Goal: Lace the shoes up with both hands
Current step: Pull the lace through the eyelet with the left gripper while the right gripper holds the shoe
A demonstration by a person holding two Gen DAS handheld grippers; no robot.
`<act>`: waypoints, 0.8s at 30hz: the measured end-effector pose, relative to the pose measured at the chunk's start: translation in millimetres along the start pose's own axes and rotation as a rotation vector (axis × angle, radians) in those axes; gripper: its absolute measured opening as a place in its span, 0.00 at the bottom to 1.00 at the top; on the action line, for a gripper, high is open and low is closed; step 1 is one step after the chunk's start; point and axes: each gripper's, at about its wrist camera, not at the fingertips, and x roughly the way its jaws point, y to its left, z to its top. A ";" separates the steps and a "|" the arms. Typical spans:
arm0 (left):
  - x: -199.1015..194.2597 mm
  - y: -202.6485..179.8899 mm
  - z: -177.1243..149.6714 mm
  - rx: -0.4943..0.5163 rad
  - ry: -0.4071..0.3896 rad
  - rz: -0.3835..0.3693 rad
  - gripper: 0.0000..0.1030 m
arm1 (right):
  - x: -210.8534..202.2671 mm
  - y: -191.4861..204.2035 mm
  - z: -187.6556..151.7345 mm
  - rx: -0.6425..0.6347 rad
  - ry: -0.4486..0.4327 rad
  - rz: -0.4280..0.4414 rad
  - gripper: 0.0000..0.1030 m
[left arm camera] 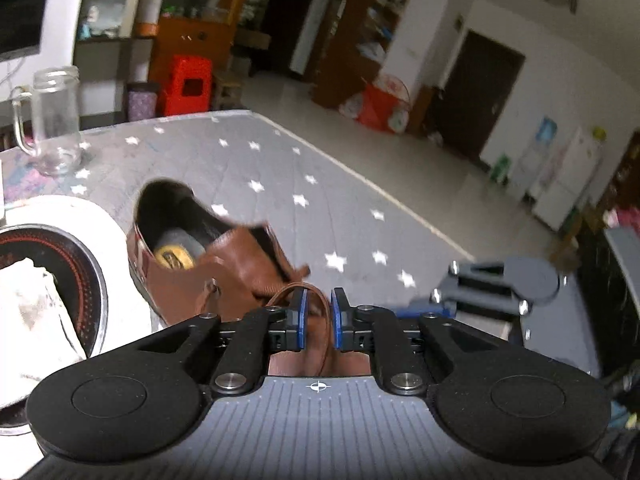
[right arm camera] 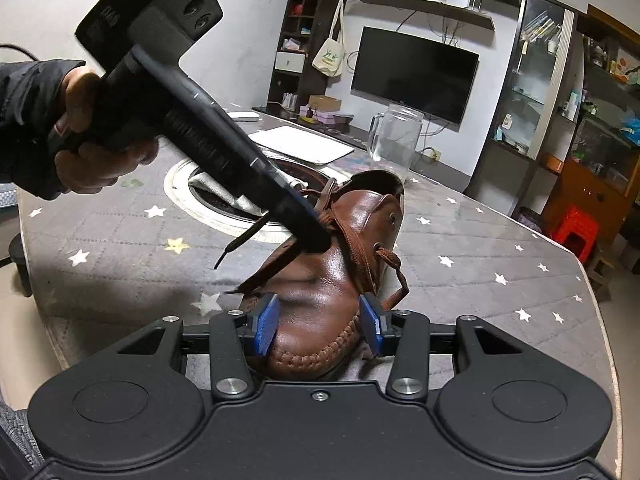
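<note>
A brown leather shoe [right arm camera: 332, 280] stands on the grey star-patterned table cover, toe toward the right wrist camera; it also shows in the left wrist view [left arm camera: 224, 264]. My left gripper [left arm camera: 319, 312] is over the shoe's tongue with its jaws nearly closed; a brown lace loop [left arm camera: 320, 300] passes between them. In the right wrist view the left gripper [right arm camera: 308, 228] reaches down onto the laces [right arm camera: 356, 248]. My right gripper [right arm camera: 320, 326] is open, its blue pads on either side of the shoe's toe. A loose lace end [right arm camera: 394, 266] hangs on the right side.
A glass jar with a handle [left arm camera: 52, 120] stands behind the shoe. A round inset burner [left arm camera: 72, 280] with a white cloth [left arm camera: 36, 312] lies to the shoe's left. The table cover [left arm camera: 280, 184] ends at an edge on the right.
</note>
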 end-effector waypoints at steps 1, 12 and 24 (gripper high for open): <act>-1.4 -1.6 1.4 -0.010 -0.010 0.002 0.13 | 0.1 -0.1 0.0 0.002 -0.003 -0.002 0.46; -14.3 -32.1 5.4 0.231 0.016 0.099 0.13 | -1.8 -4.0 -2.2 0.015 -0.012 -0.007 0.46; -9.3 -16.0 -18.8 0.206 0.153 0.169 0.34 | -5.3 -1.0 -3.8 0.015 -0.025 0.002 0.47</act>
